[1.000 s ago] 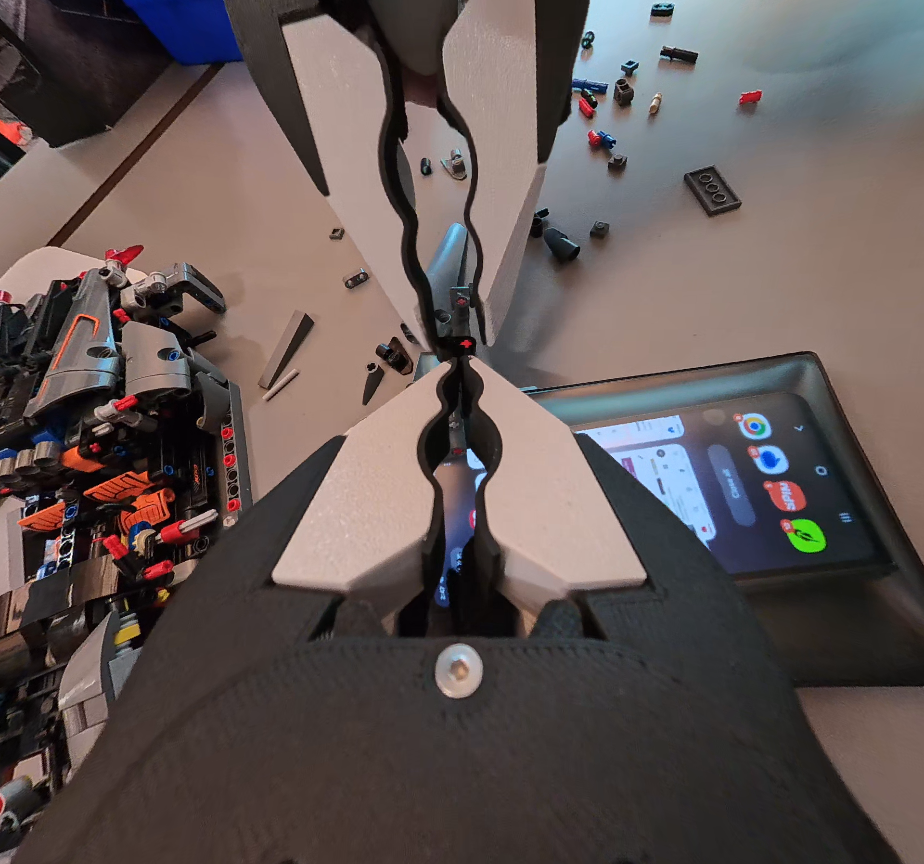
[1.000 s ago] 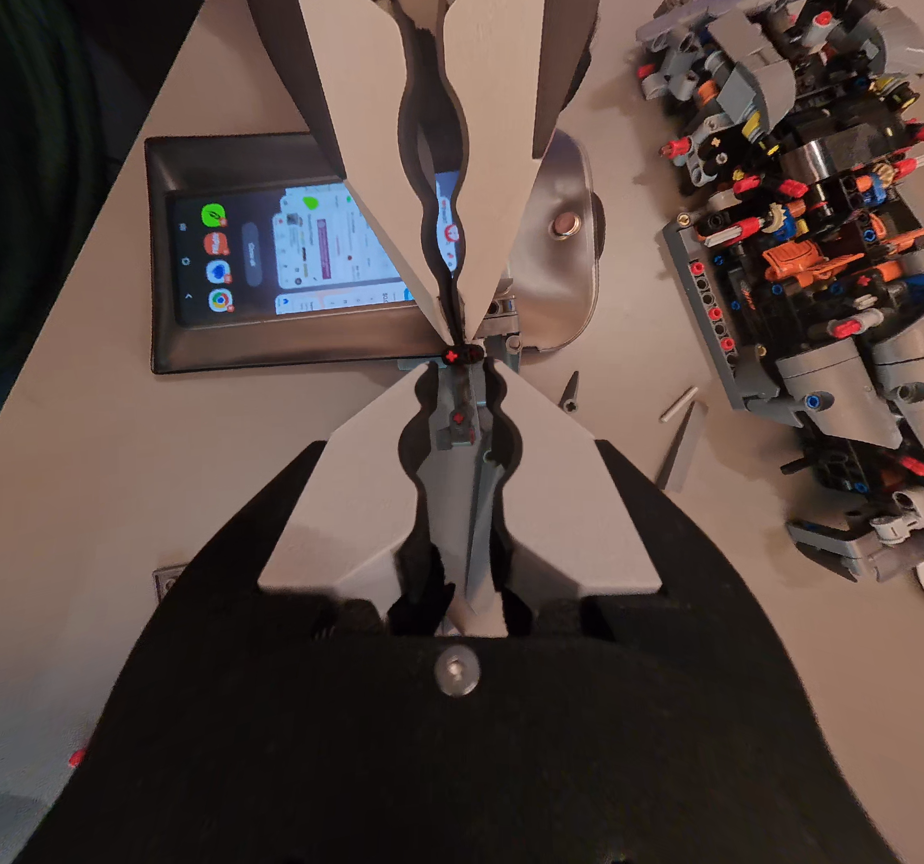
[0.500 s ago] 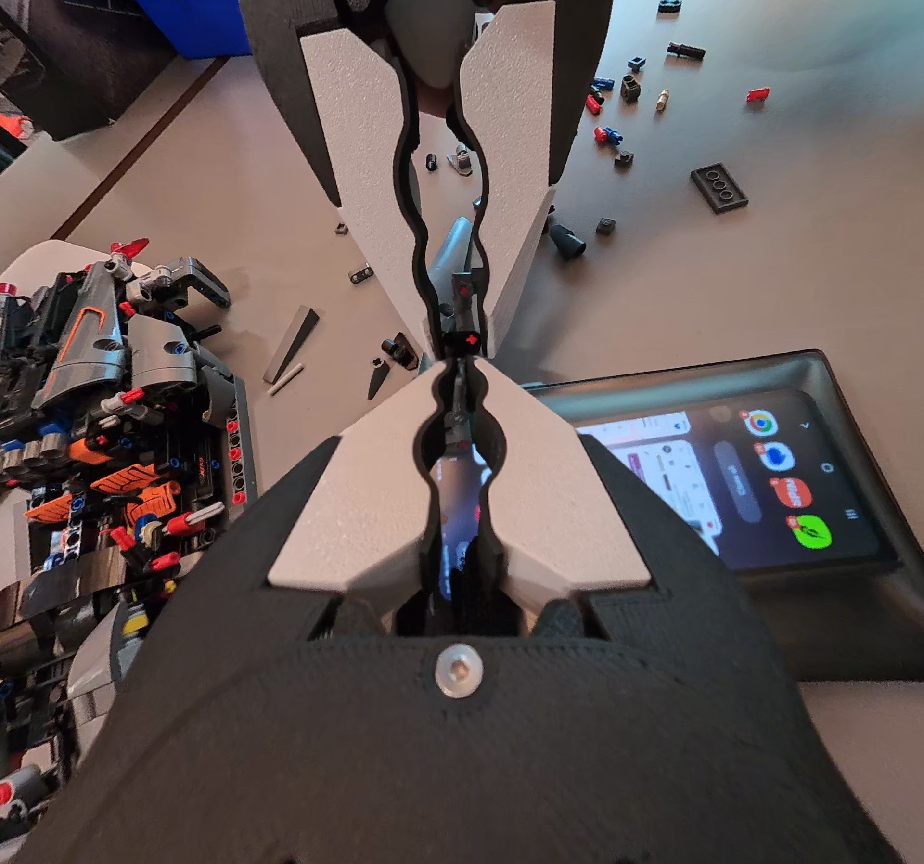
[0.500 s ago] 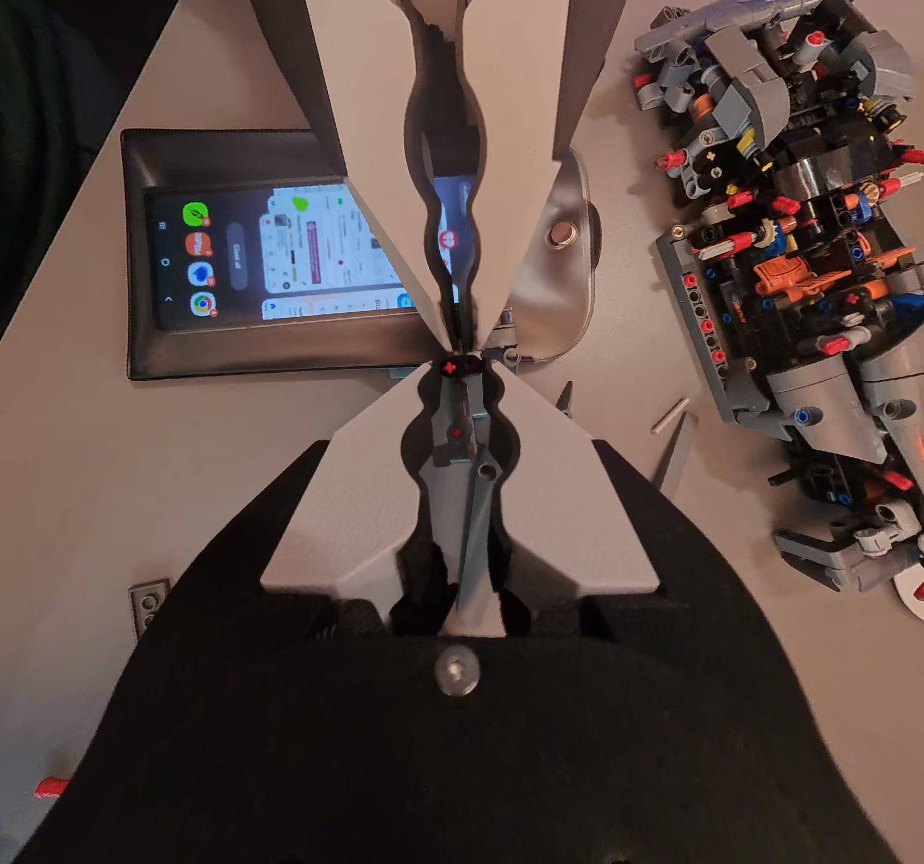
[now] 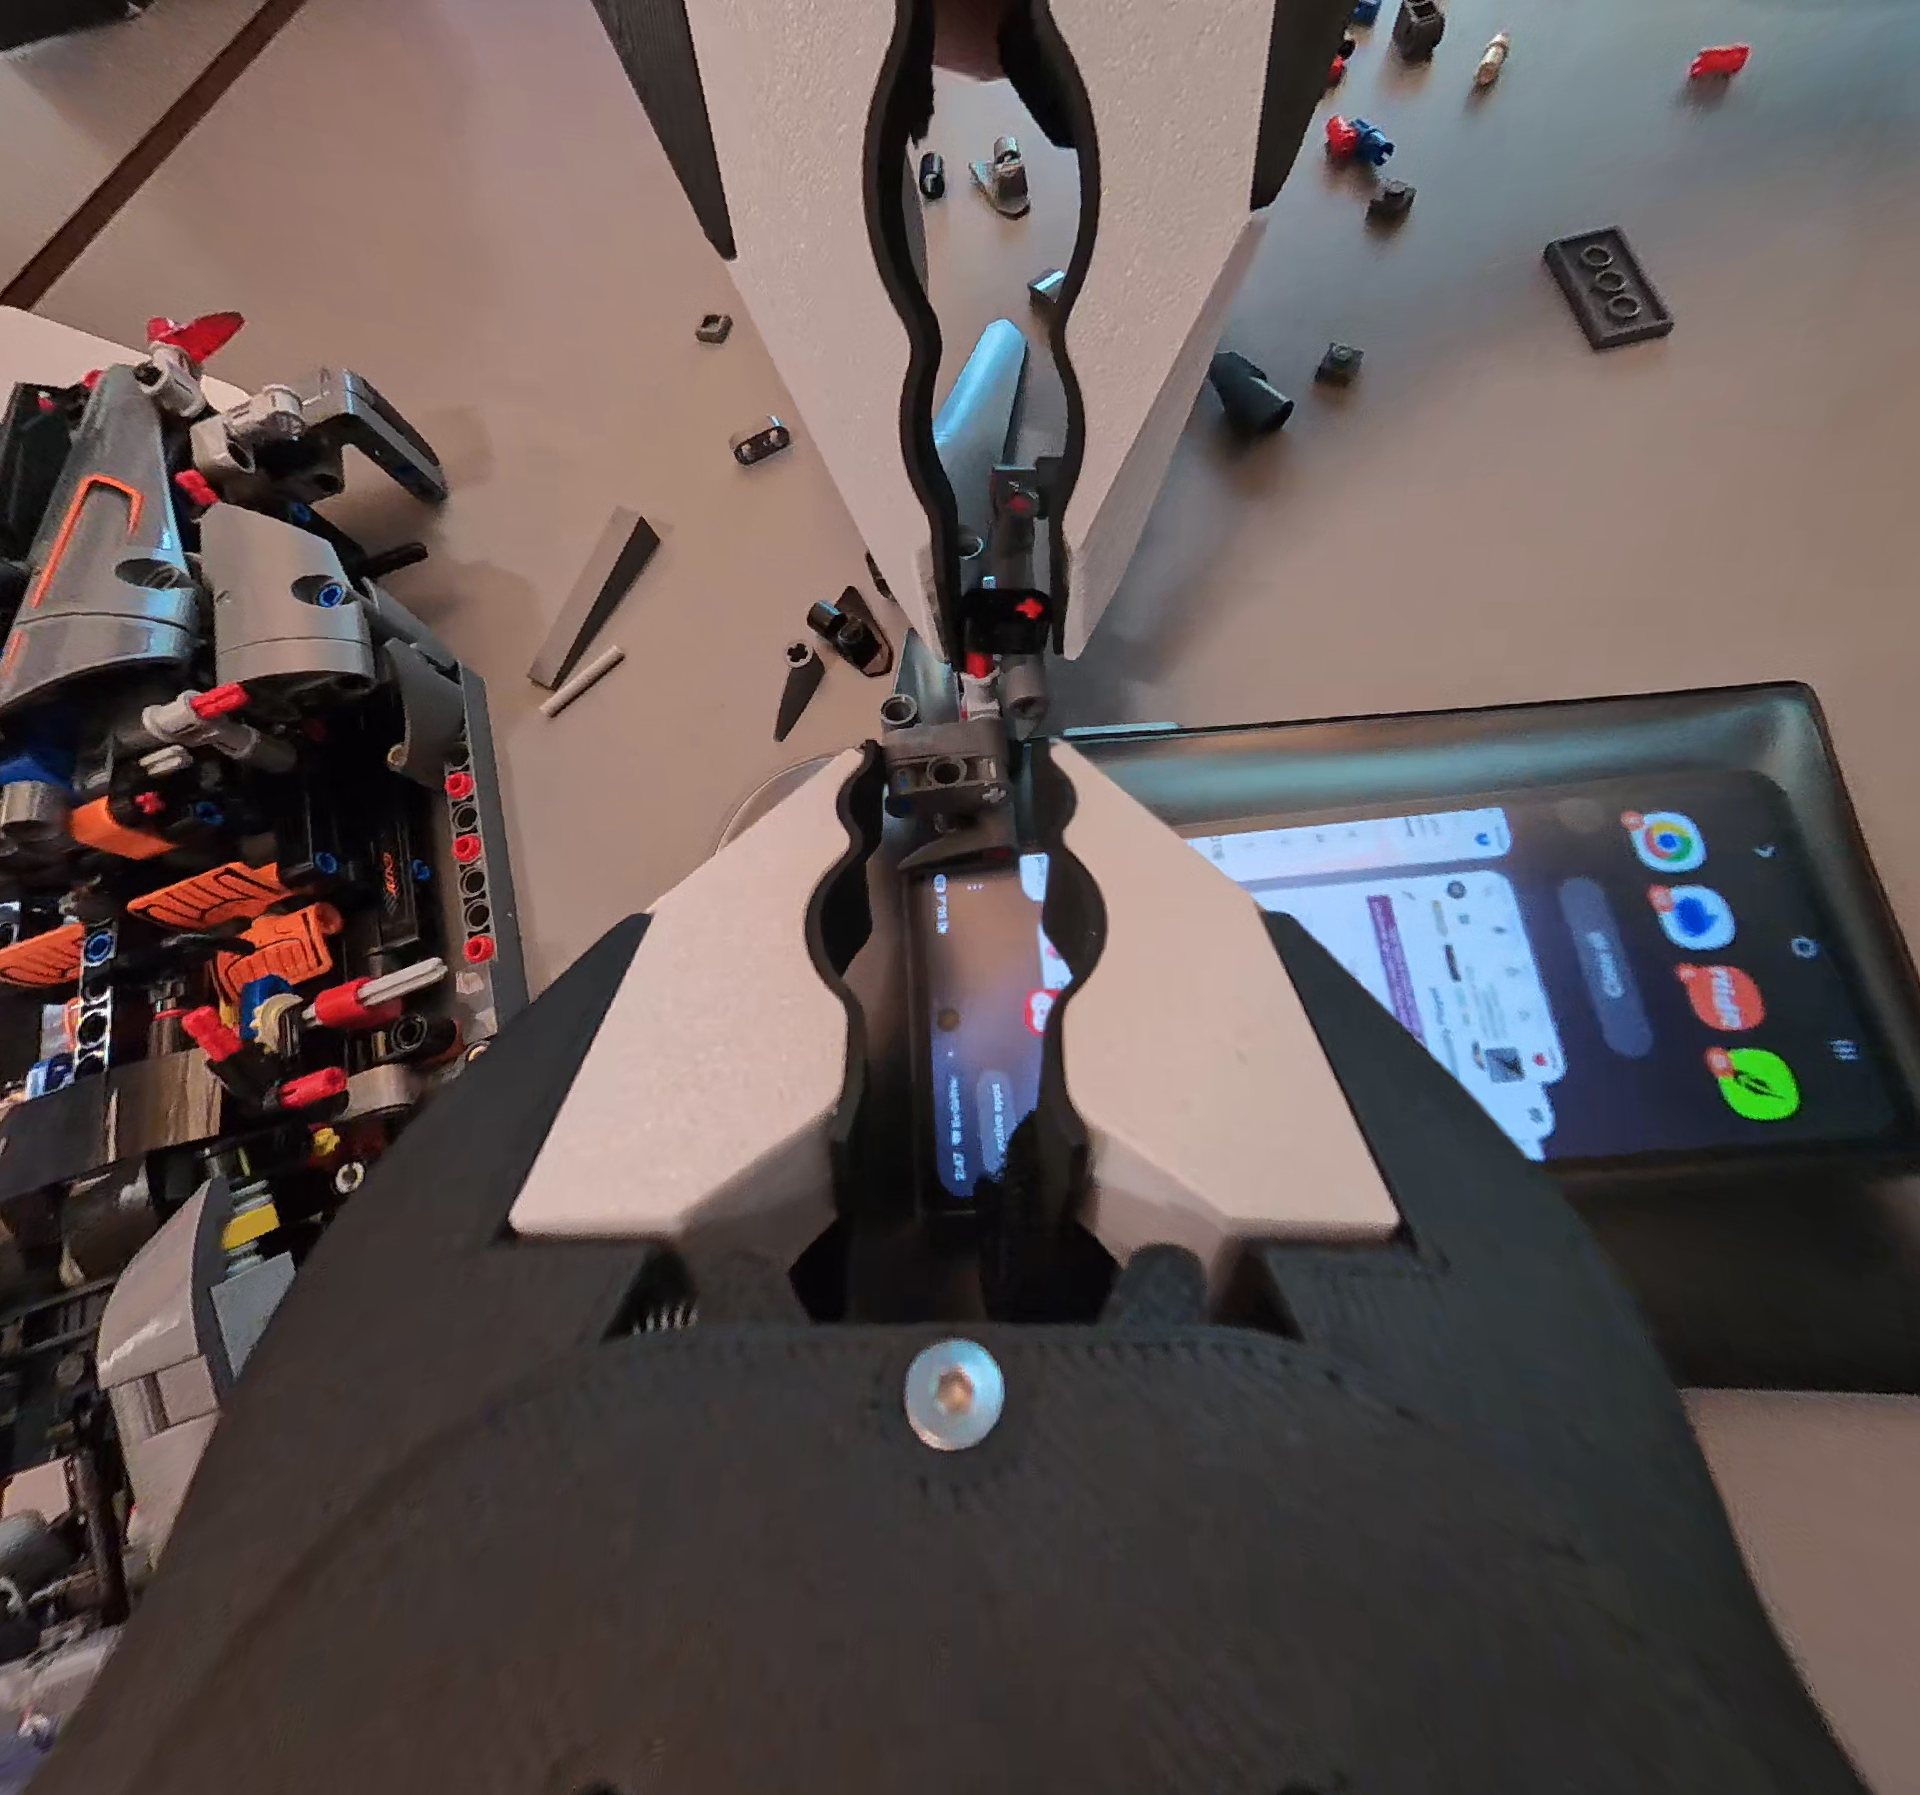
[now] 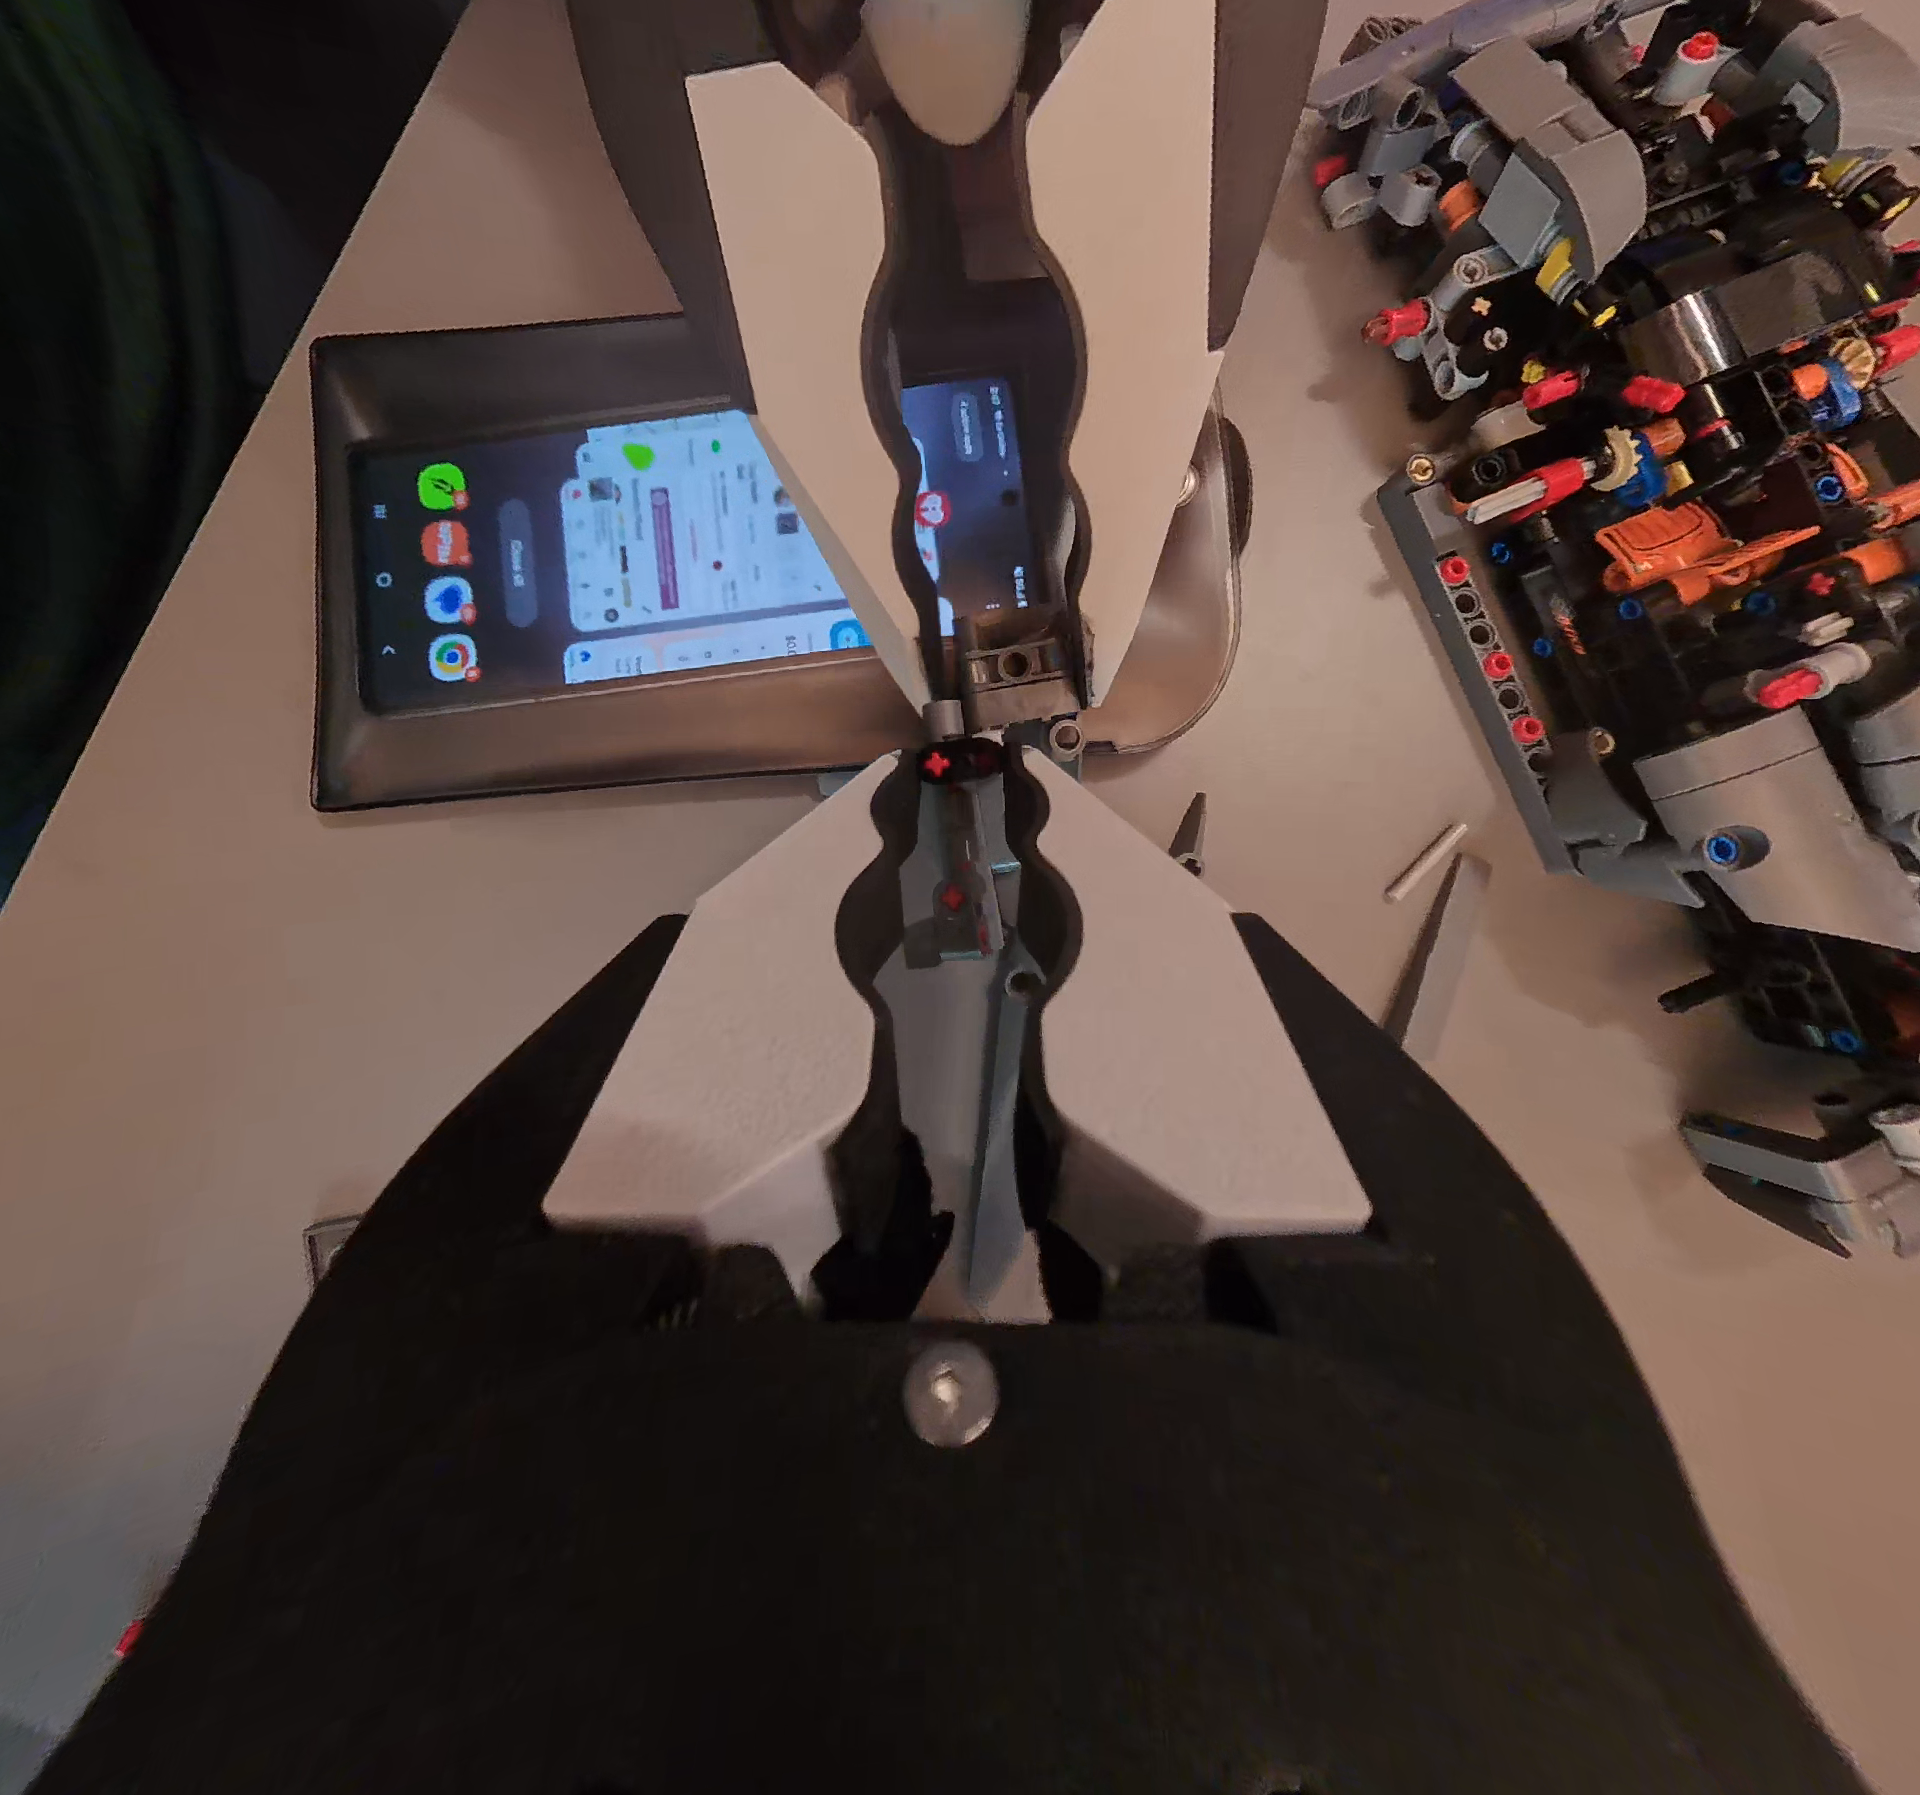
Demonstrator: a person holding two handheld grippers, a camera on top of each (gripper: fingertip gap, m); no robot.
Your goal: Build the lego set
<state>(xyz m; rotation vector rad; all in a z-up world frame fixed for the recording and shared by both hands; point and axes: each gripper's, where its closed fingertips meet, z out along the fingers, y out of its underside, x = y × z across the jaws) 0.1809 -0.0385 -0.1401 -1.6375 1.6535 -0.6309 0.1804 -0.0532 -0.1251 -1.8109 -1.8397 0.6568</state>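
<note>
Left tool [image 5: 951,769] gripping grey piece [image 5: 943,771], phone [image 5: 1558,966] beneath, model [image 5: 239,758] beside

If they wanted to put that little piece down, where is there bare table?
Bare table lies in front of the phone tray, and some between tray and scattered loose pieces. It is crowded by the big lego model, with a grey wedge alongside.

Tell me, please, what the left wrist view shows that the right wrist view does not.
Only the left wrist view shows the loose parts scattered beyond the right gripper, including a dark plate. Only the right wrist view shows the long grey blade running back between the right gripper's jaws. Both show the two grippers tip to tip, the left gripper on a grey connector, plus the phone and the car model.
</note>
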